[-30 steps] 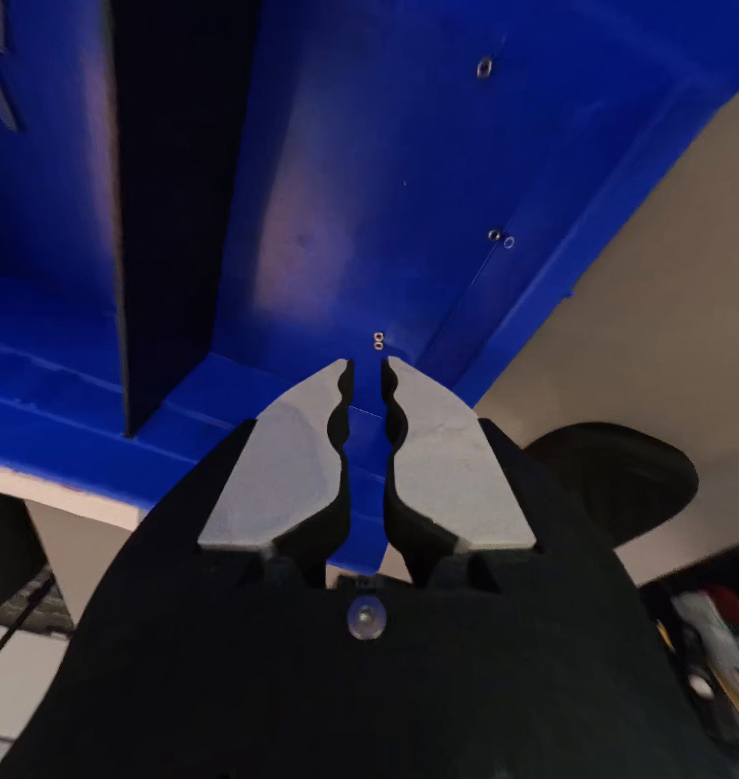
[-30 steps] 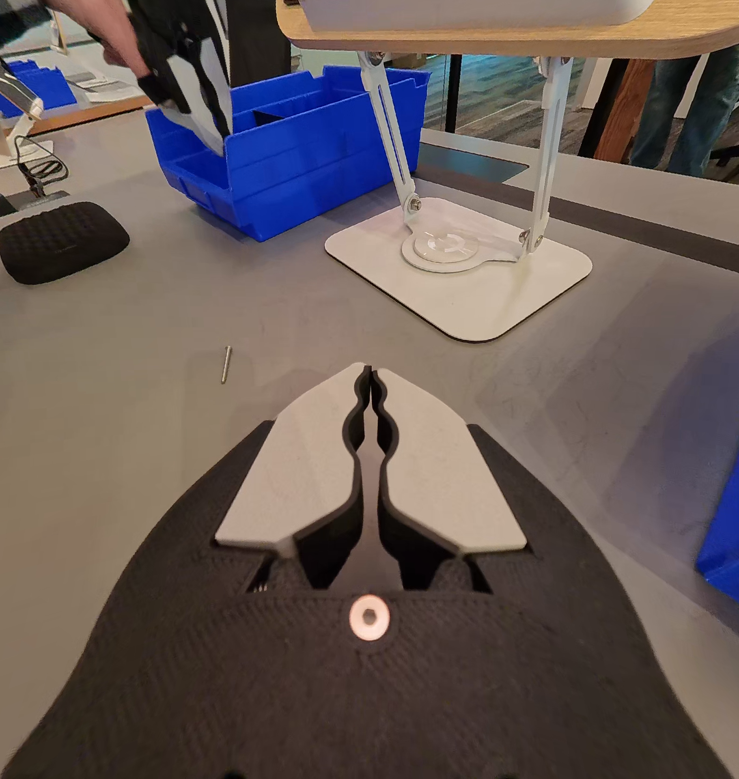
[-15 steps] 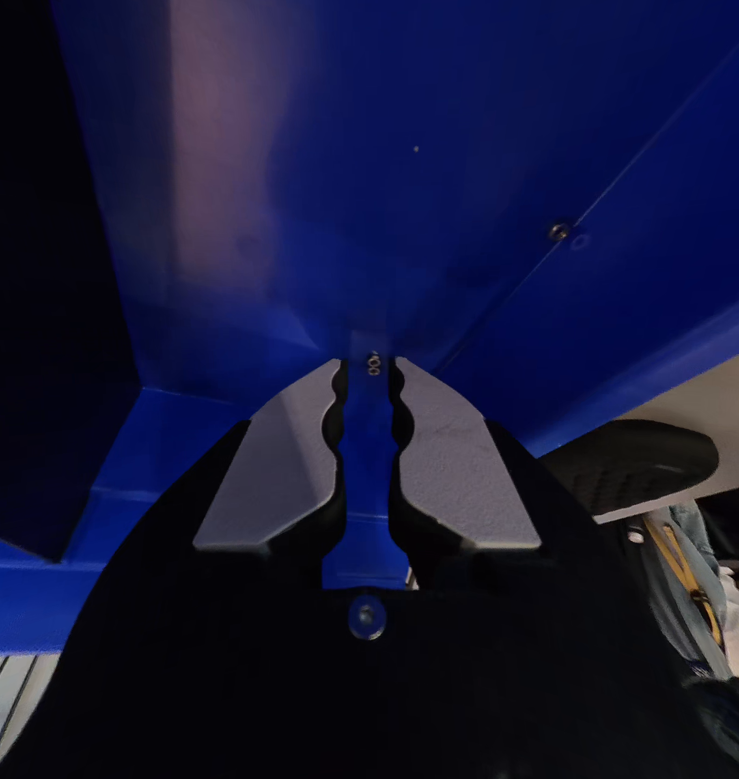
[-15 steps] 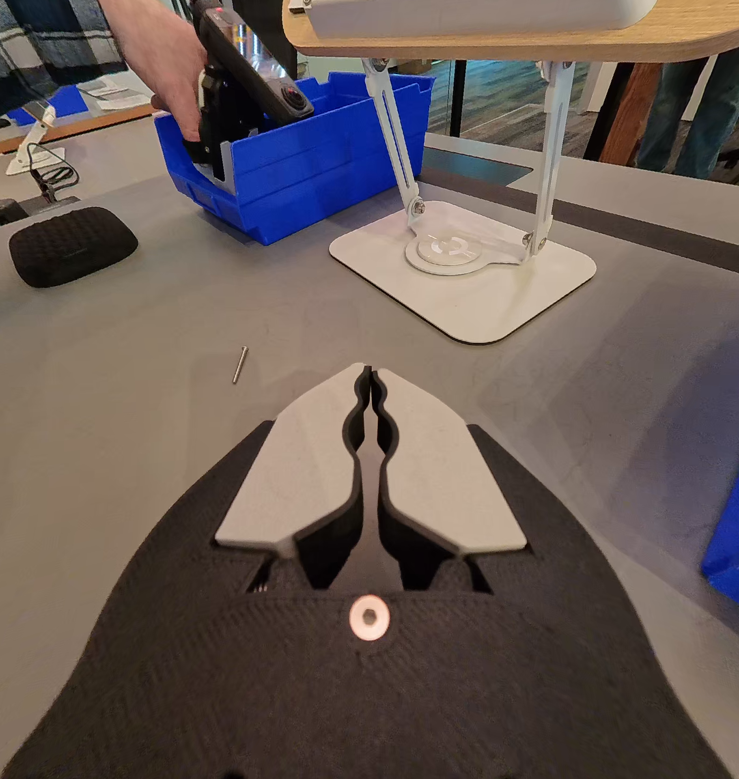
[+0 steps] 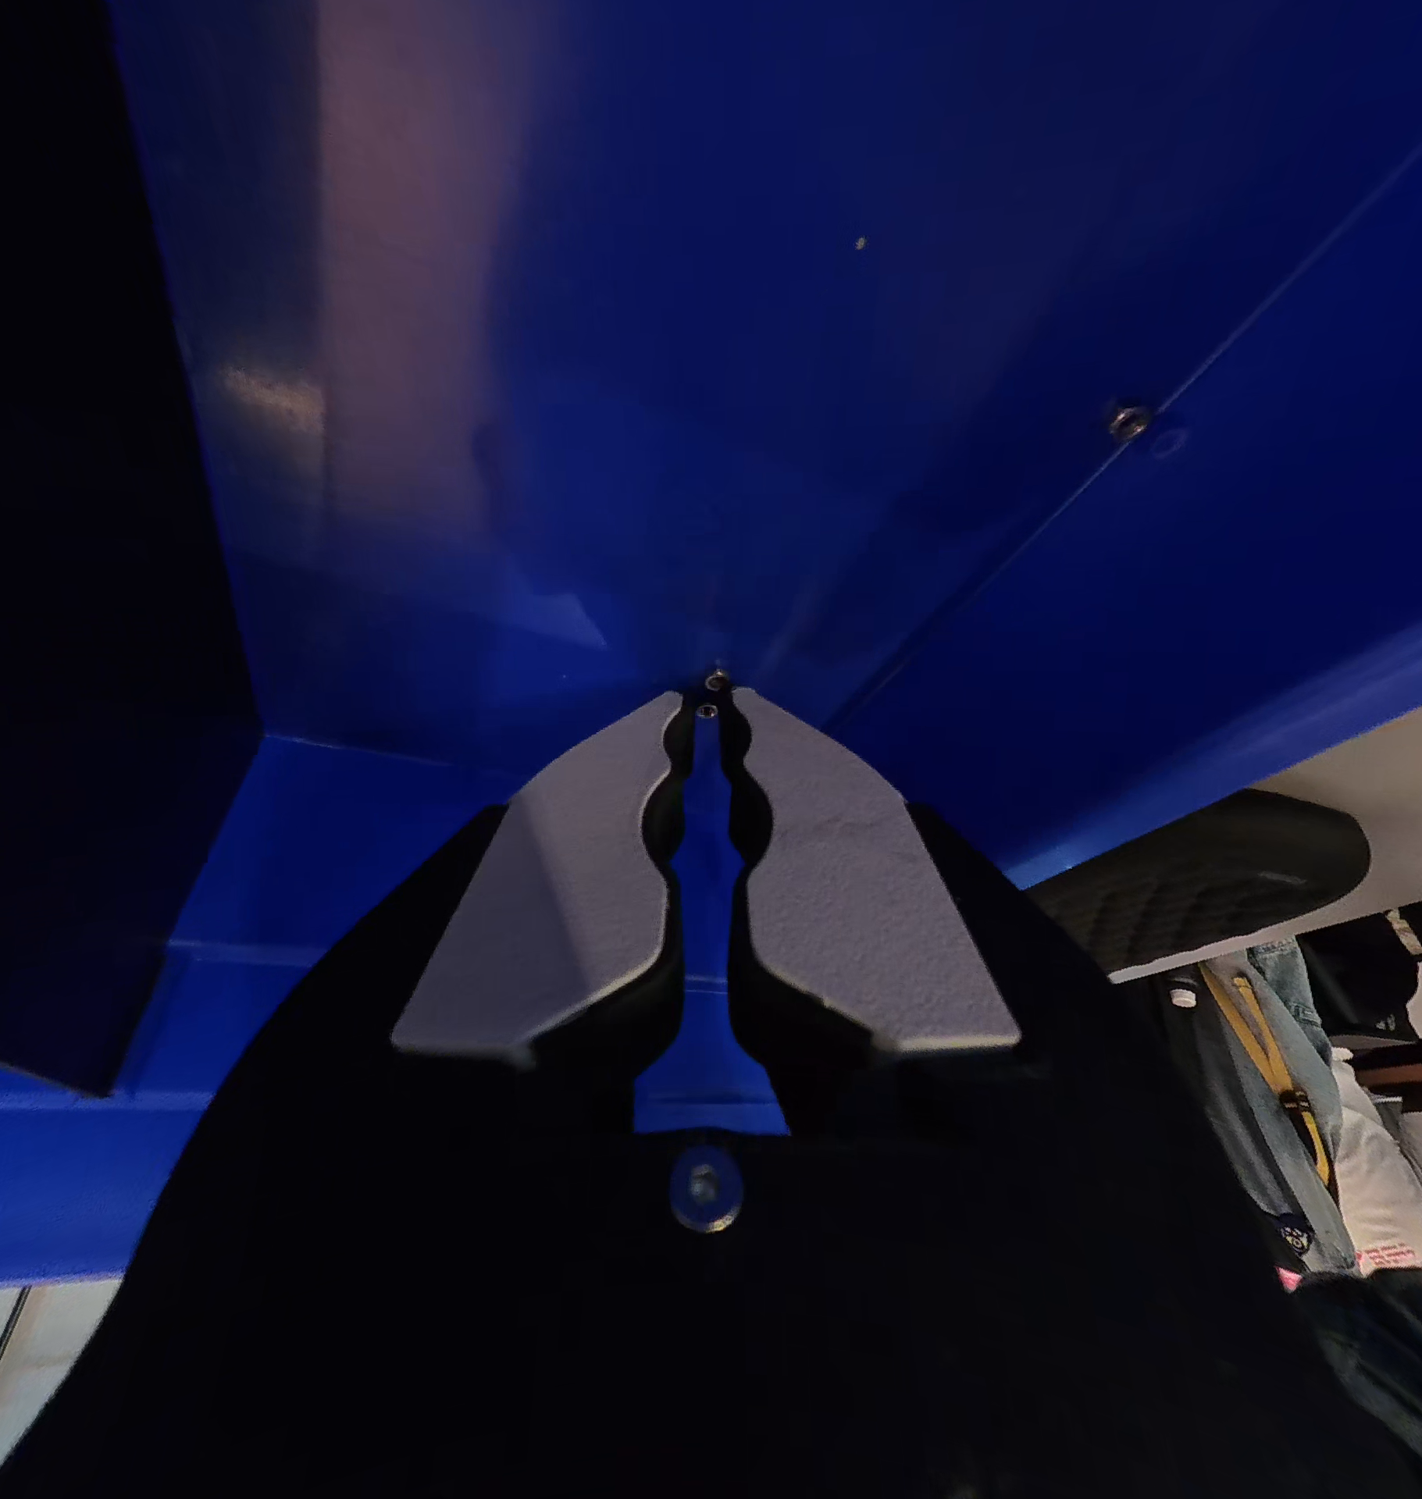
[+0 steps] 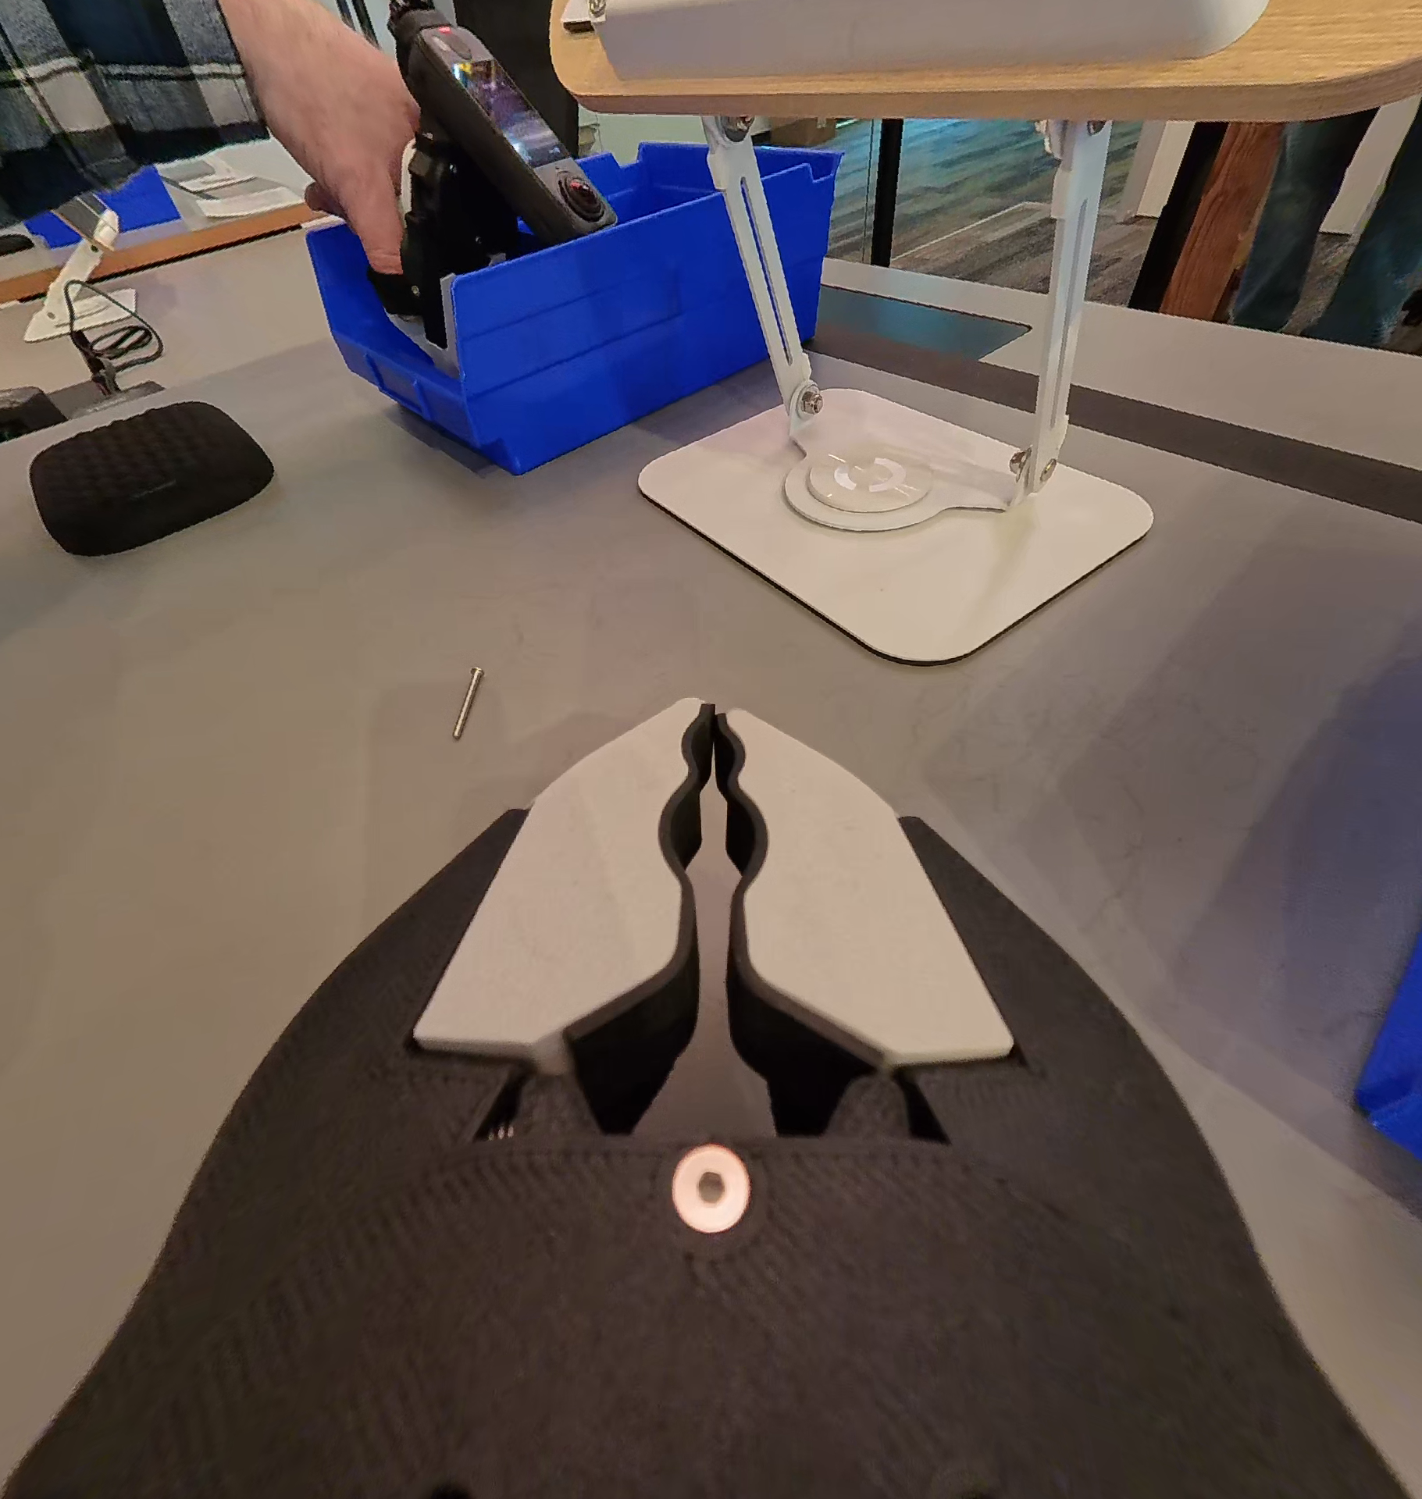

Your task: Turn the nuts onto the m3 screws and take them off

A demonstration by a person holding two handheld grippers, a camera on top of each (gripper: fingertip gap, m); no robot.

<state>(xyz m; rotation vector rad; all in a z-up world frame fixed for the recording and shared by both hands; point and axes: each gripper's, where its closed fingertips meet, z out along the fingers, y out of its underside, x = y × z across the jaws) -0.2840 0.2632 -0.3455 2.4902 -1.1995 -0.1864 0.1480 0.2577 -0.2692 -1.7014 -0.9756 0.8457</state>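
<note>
**Left gripper pinches a nut in the bin; right one shut over the table**

The left gripper (image 5: pixel 707 706) reaches down into a blue bin (image 5: pixel 772 324). Its jaws stand narrow. A small metal nut (image 5: pixel 706 711) sits between the tips, with a black pad close against each side. A second nut (image 5: pixel 717 680) lies on the bin floor just beyond the tips, at 12 o'clock. A third nut (image 5: pixel 1128 420) lies well apart at 2 o'clock, along the seam where floor meets wall. A dark divider fills the 9 o'clock side. Past the bin's rim, at 3 o'clock, a black pad (image 5: pixel 1227 876) lies on the table.

The right gripper (image 6: pixel 711 714) hangs over the grey table (image 6: pixel 204 811). Its tips meet with nothing between them. A thin metal screw (image 6: pixel 467 702) lies near them at 9 o'clock, apart from the fingers. A white stand (image 6: pixel 934 568) has its flat base at 1 o'clock, and its two struts carry a wooden shelf overhead. At 11 o'clock, well apart, a hand (image 6: pixel 326 105) holds the left gripper inside the bin. The black pad lies at 10 o'clock. The corner of another blue bin (image 6: pixel 1413 1054) shows at 4 o'clock.
</note>
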